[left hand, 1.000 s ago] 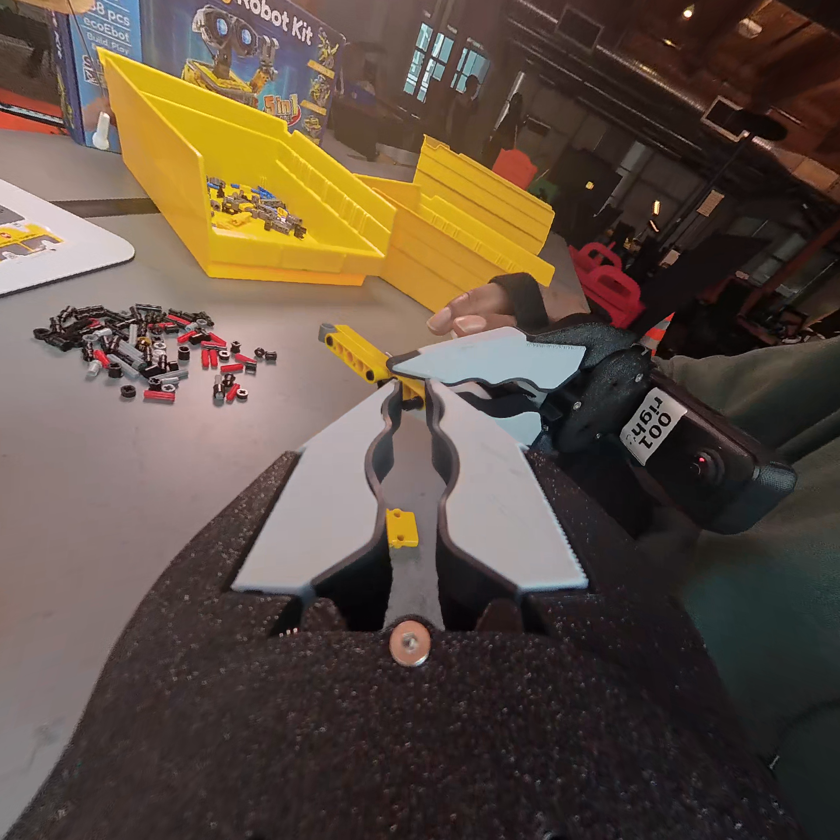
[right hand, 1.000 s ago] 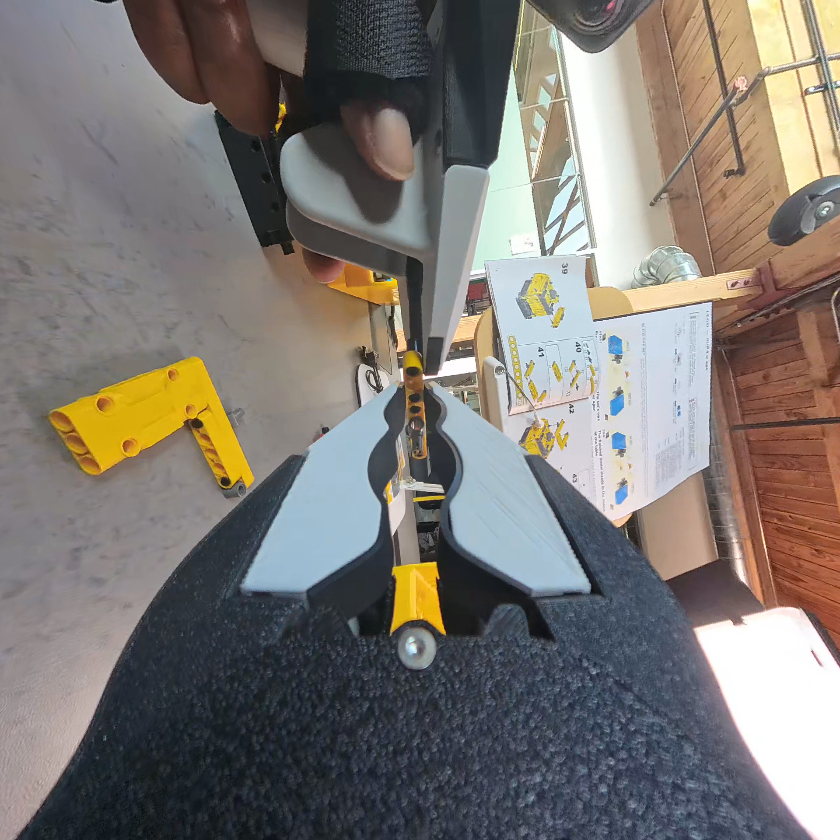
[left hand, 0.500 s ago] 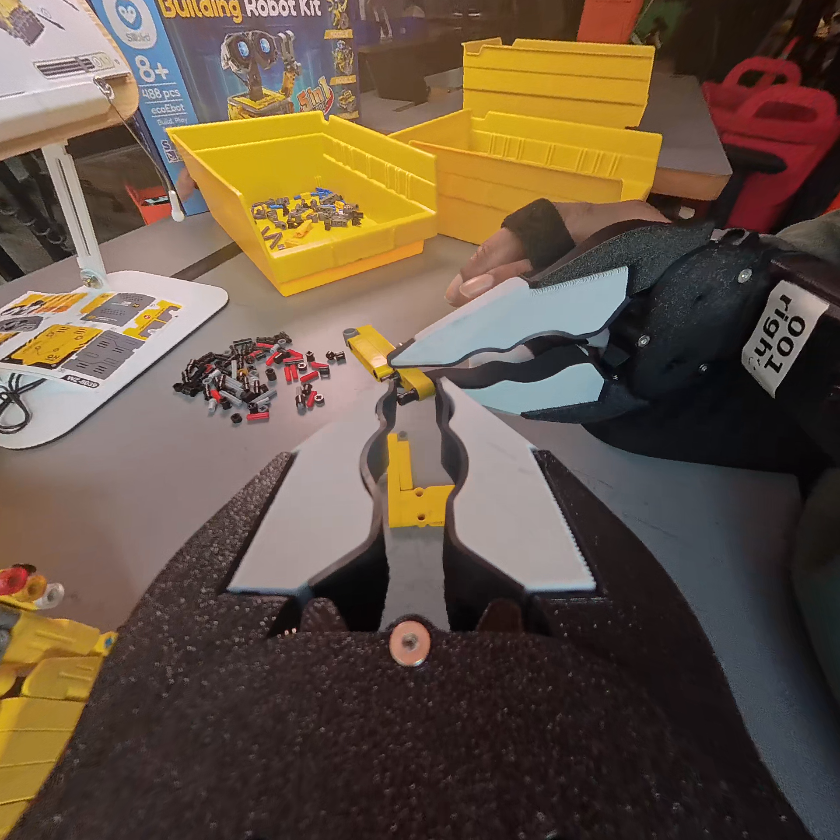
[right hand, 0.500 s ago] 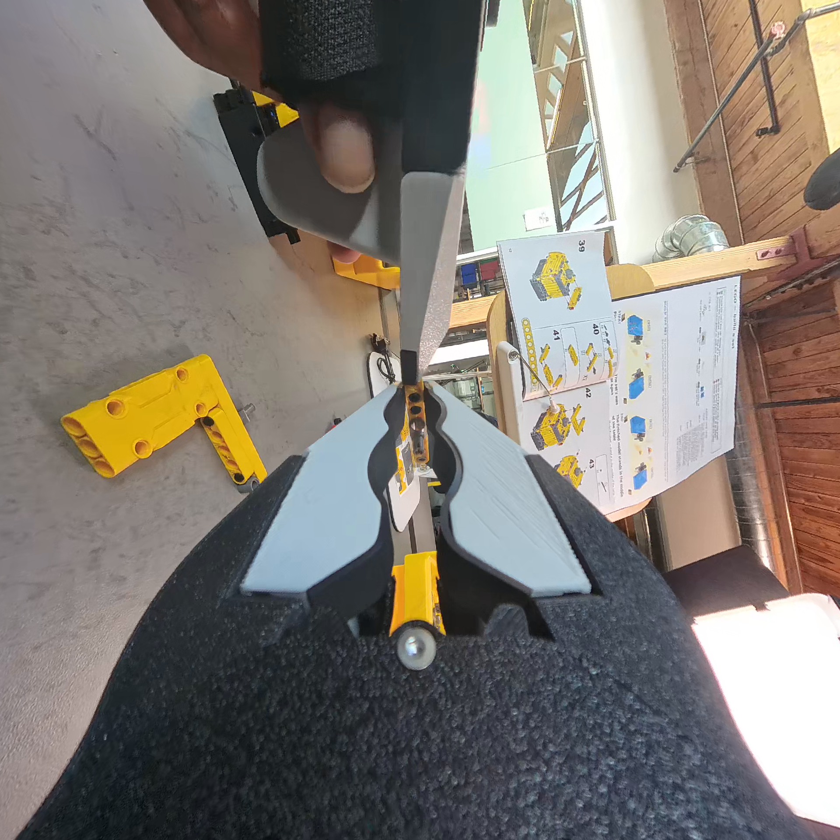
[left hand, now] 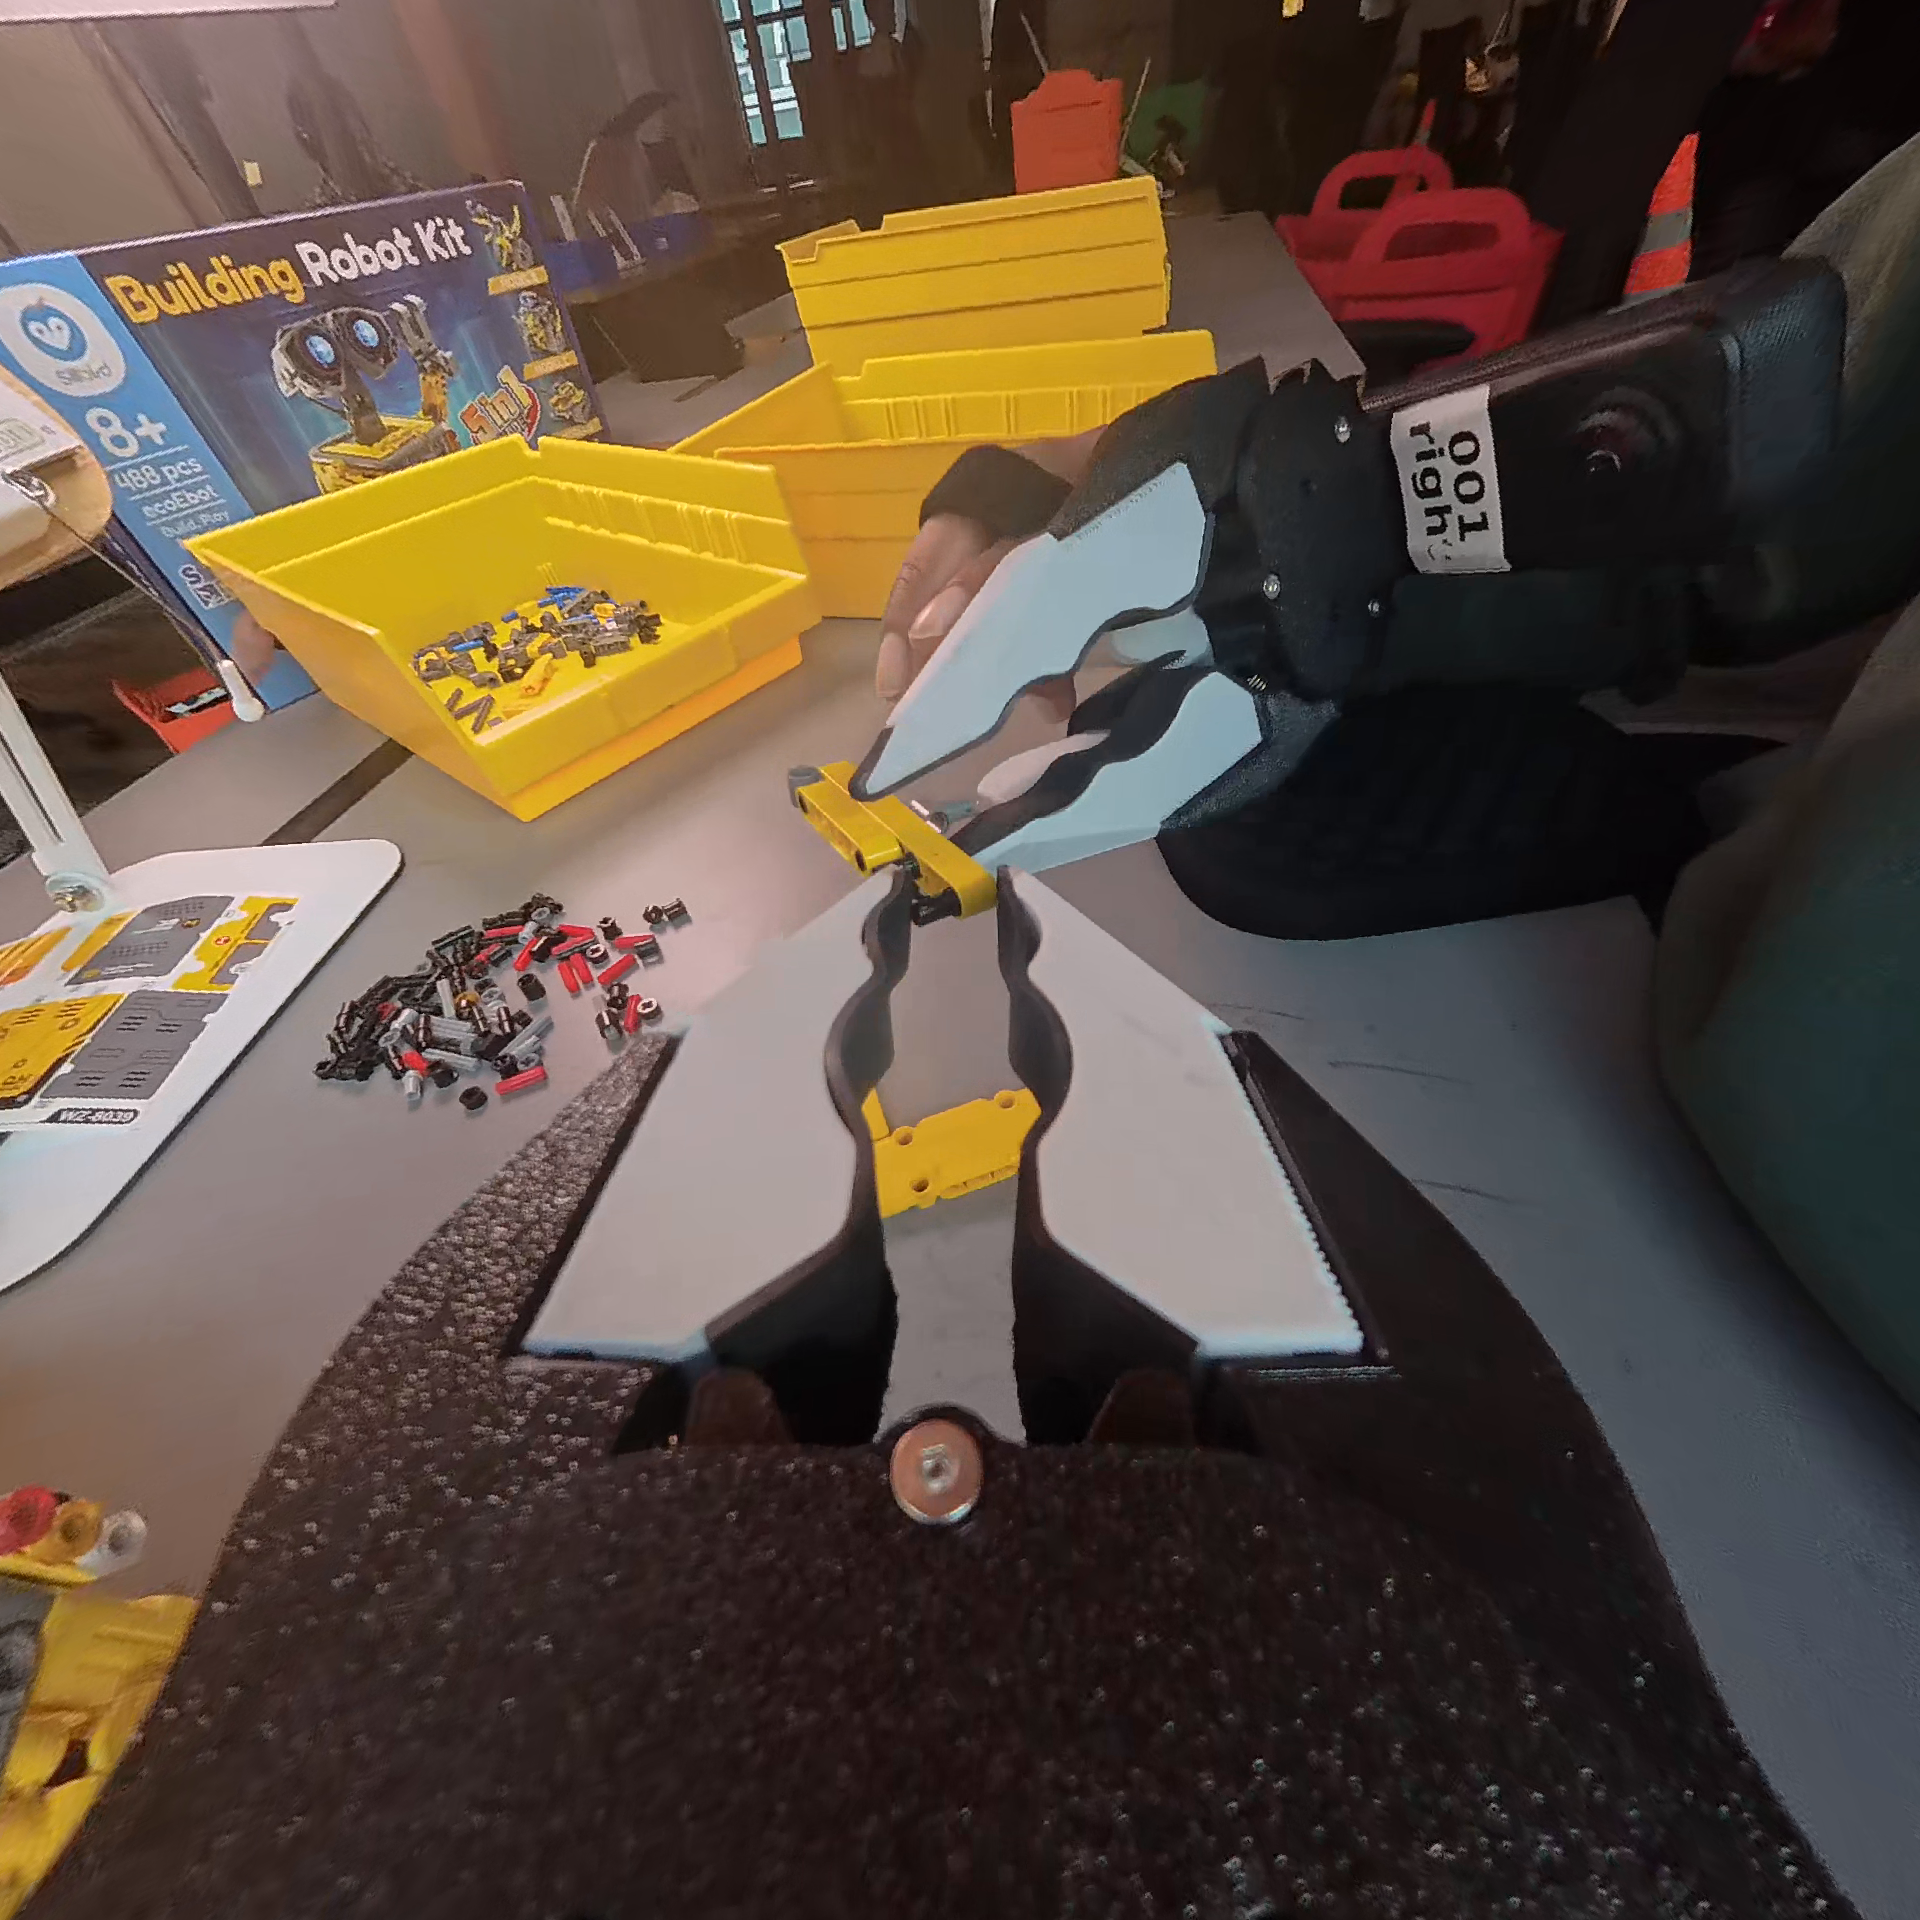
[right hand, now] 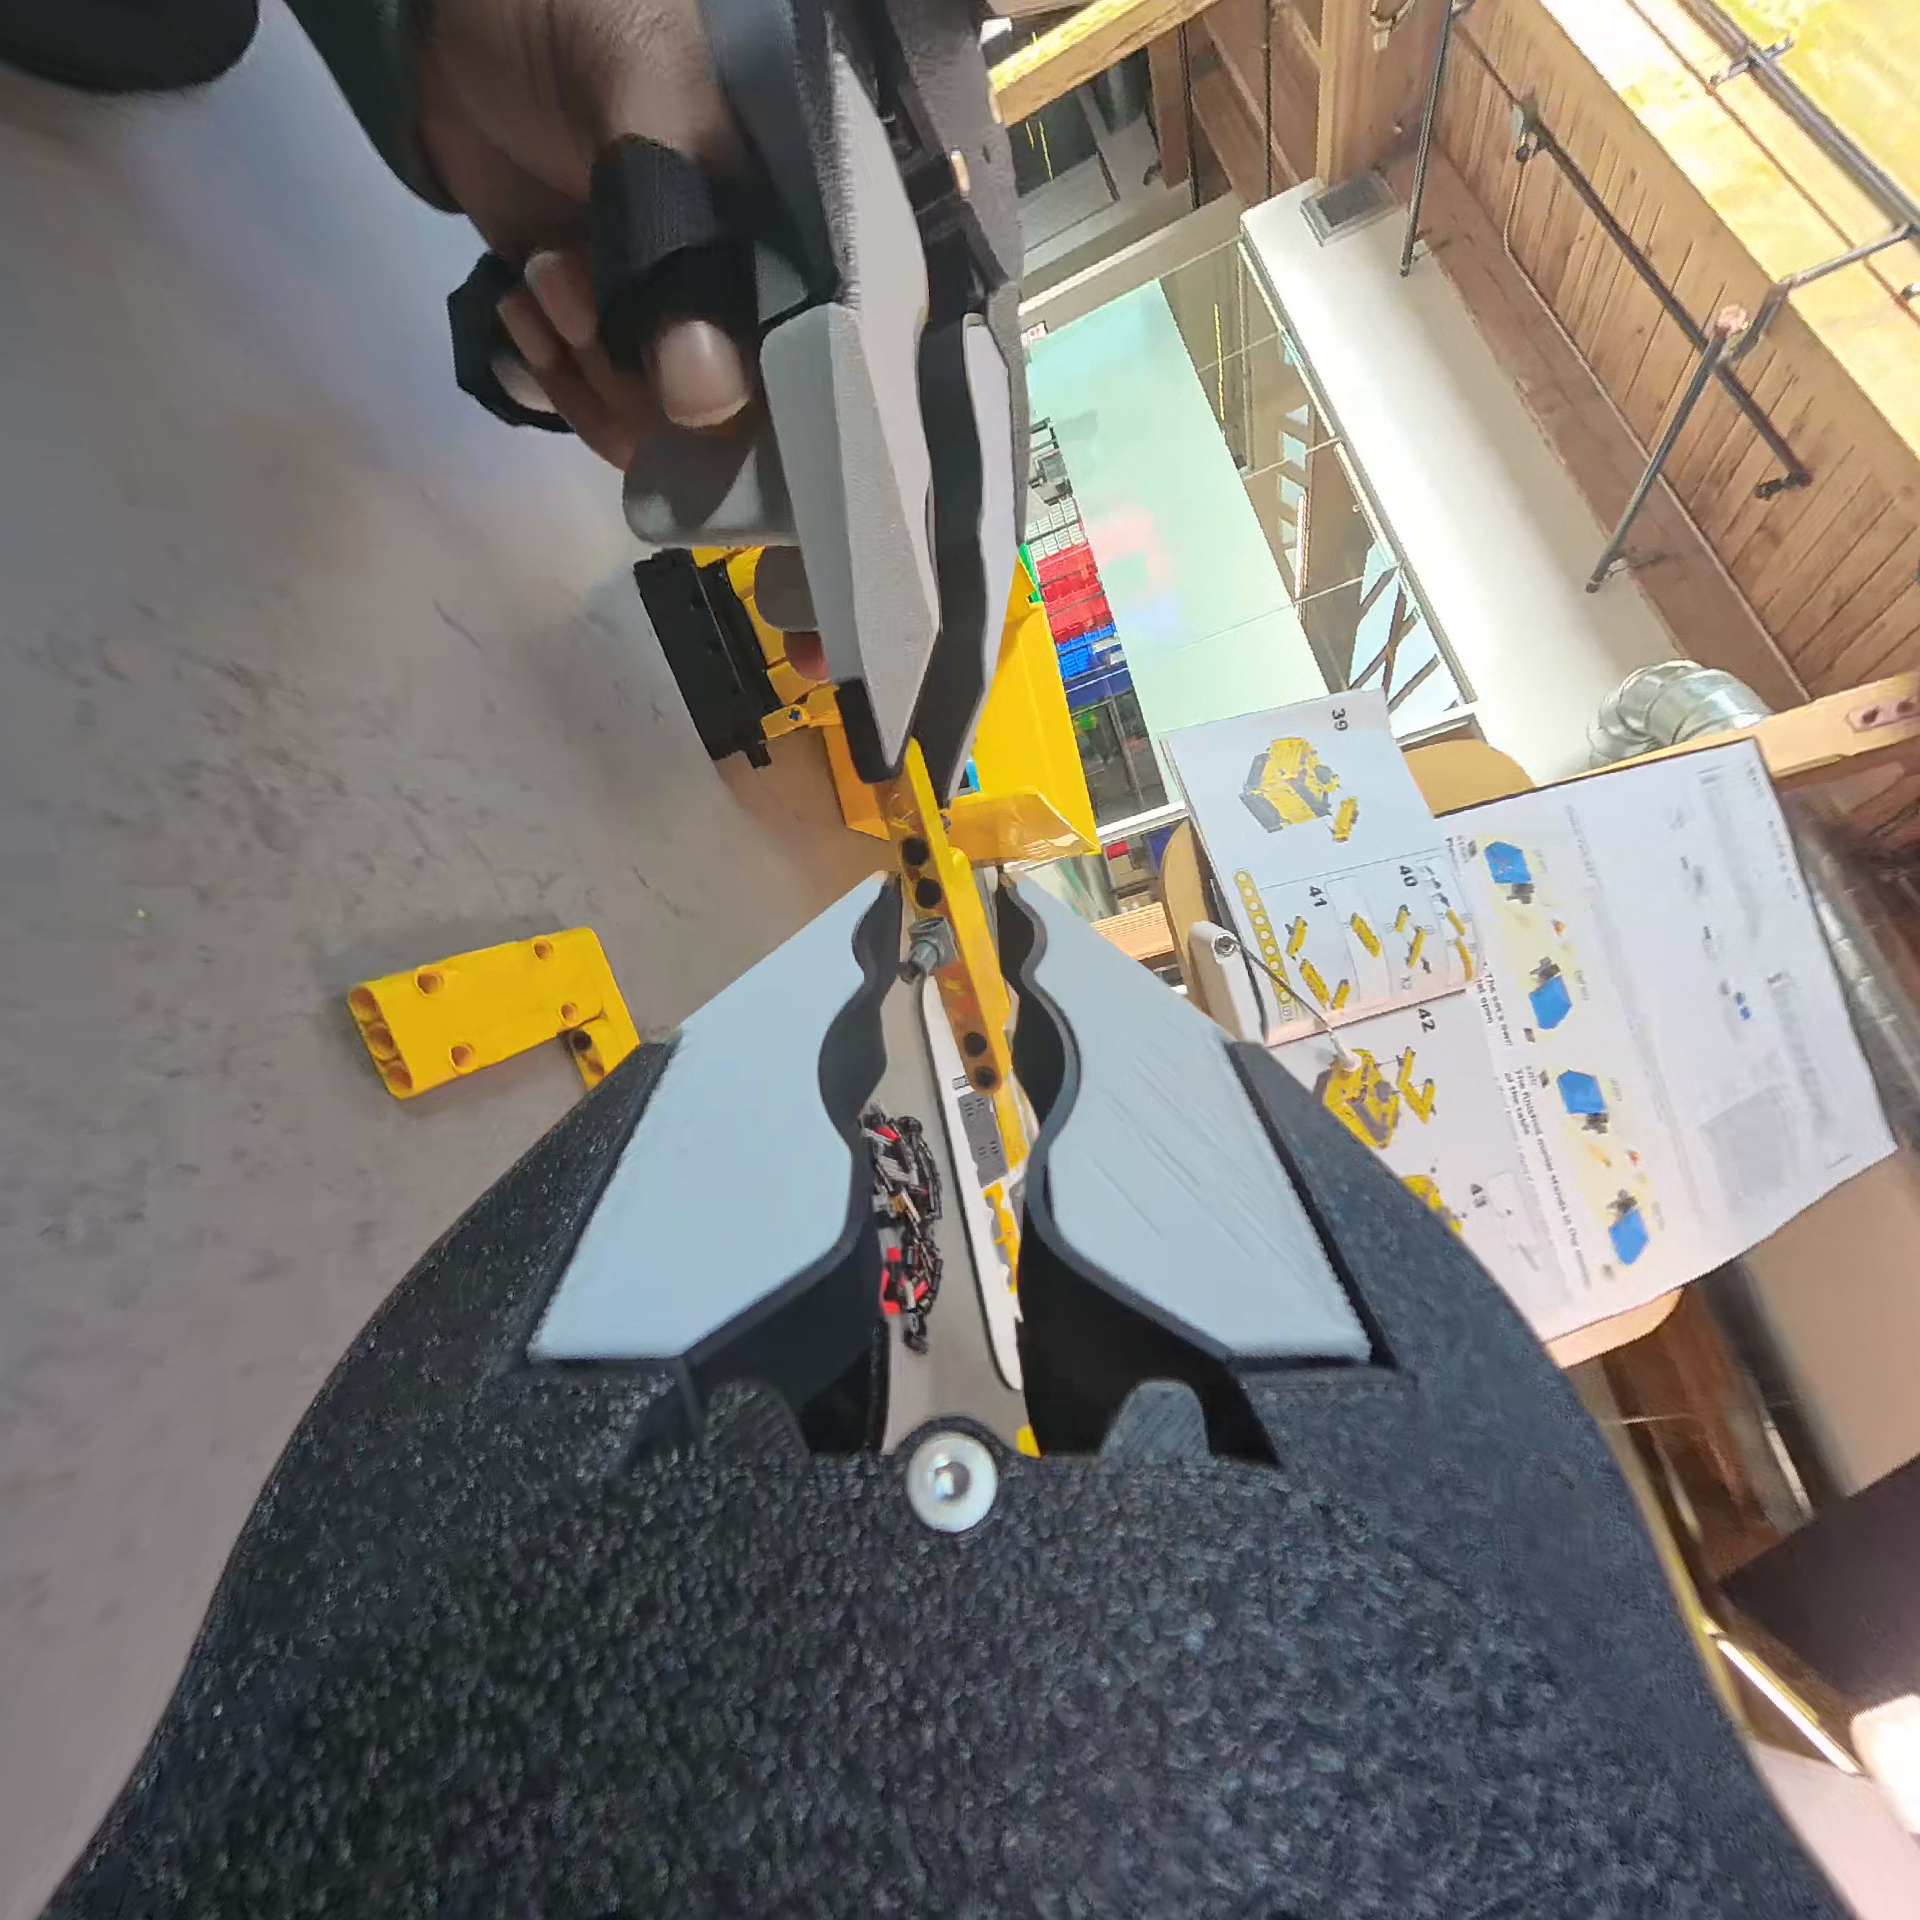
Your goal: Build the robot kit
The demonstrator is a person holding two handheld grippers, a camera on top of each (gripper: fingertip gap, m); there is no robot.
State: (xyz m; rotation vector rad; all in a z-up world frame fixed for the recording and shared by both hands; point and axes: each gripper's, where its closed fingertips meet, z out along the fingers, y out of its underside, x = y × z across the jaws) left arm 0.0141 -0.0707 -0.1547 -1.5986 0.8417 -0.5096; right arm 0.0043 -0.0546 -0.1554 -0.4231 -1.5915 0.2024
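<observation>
The left gripper (left hand: 943, 902) is pinching one end of a yellow holed beam (left hand: 888, 831) at its fingertips, jaws nearly together around it. The right gripper (right hand: 940, 914) is meeting it from the side, its jaws set a little apart with the beam running between the tips; whether they are gripping it I cannot tell. A yellow L-shaped piece (right hand: 488, 1006) is lying on the grey table (left hand: 260, 1226) below, near a heap of small parts (left hand: 499, 997).
</observation>
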